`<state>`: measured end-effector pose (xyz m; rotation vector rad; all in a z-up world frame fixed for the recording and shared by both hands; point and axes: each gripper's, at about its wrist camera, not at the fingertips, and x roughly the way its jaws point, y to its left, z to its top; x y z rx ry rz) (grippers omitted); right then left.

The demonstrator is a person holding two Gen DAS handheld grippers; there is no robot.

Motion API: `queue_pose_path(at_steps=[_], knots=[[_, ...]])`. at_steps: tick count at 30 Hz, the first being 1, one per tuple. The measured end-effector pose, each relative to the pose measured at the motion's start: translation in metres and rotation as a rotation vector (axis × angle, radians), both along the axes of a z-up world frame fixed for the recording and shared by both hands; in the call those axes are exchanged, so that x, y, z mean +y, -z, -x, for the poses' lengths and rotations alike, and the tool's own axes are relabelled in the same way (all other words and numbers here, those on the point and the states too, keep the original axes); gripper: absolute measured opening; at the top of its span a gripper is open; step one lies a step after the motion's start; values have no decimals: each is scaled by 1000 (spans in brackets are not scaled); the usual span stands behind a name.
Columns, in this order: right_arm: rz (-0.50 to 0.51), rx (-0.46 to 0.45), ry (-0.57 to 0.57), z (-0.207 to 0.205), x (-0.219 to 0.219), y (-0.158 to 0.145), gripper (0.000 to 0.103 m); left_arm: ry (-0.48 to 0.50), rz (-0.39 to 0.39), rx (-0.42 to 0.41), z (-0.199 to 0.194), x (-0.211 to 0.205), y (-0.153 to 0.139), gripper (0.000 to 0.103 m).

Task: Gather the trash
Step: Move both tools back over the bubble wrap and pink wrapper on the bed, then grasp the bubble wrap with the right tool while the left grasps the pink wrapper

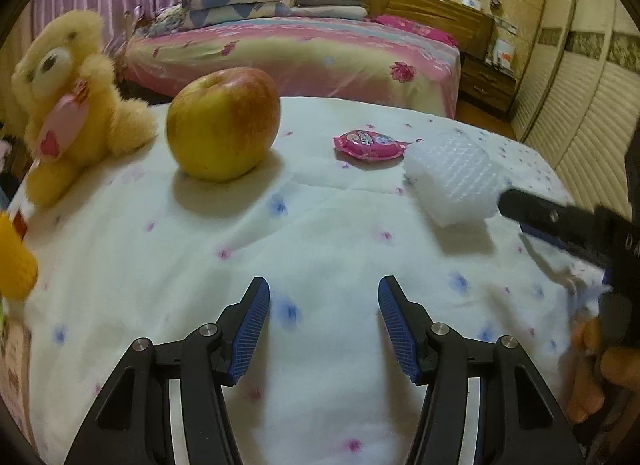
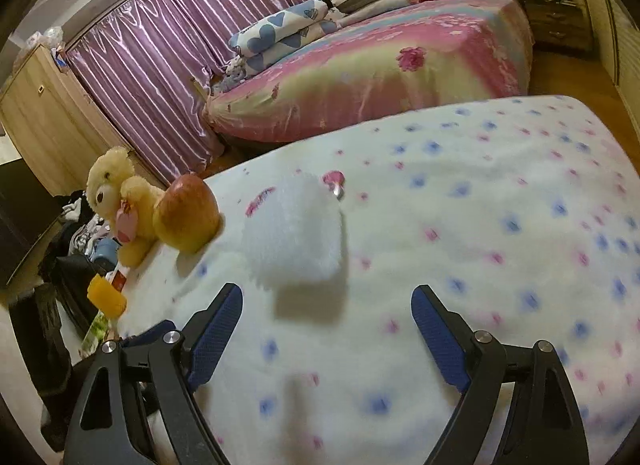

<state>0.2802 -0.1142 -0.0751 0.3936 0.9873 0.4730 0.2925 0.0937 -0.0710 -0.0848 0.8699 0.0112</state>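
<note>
A white foam wrap (image 1: 454, 181) lies on the flowered white cloth (image 1: 320, 241), with a pink candy wrapper (image 1: 370, 144) just behind it. In the right wrist view the foam wrap (image 2: 296, 233) sits ahead of my right gripper (image 2: 326, 297), which is open and empty; the pink wrapper (image 2: 334, 179) peeks out behind the foam. My left gripper (image 1: 324, 285) is open and empty, low over the cloth, near the front. The right gripper's finger (image 1: 560, 217) shows in the left wrist view, close to the foam's right side.
An apple (image 1: 222, 123) and a yellow teddy bear (image 1: 68, 101) stand at the left of the cloth. A yellow object (image 1: 14, 261) sits at the left edge. A bed (image 1: 296, 57) with folded quilts lies behind; a cabinet and curtains are at the far left.
</note>
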Motion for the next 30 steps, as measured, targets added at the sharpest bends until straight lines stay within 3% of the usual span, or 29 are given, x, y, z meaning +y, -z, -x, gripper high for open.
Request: queue_pose_path(at_steps=[3, 5, 7, 10, 16, 23, 25, 26, 27, 29, 30], knots=[[2, -8, -11, -12, 10, 1, 80, 27, -32, 4, -18, -3, 4, 60], [-4, 2, -27, -20, 17, 4, 67, 45, -45, 4, -30, -6, 5, 60], [-3, 11, -40, -27, 22, 8, 42, 62, -64, 6, -43, -10, 7, 62], [-9, 19, -45, -30, 21, 14, 28, 95, -84, -7, -61, -17, 8, 65], [-48, 30, -17, -23, -8, 14, 23, 123, -118, -8, -101, -29, 14, 78], [-86, 58, 50, -3, -52, 17, 23, 144, -158, -23, -131, -39, 21, 78], [-92, 62, 57, 2, -57, 17, 23, 151, -163, -30, -130, -41, 20, 76], [-91, 61, 60, 4, -59, 16, 23, 158, -171, -34, -130, -43, 21, 71], [-89, 59, 62, 6, -61, 15, 22, 164, -175, -32, -129, -45, 21, 59], [-87, 57, 63, 9, -61, 13, 22, 174, -191, -27, -127, -48, 23, 54], [-87, 57, 65, 10, -62, 13, 22, 181, -199, -36, -124, -49, 22, 33]])
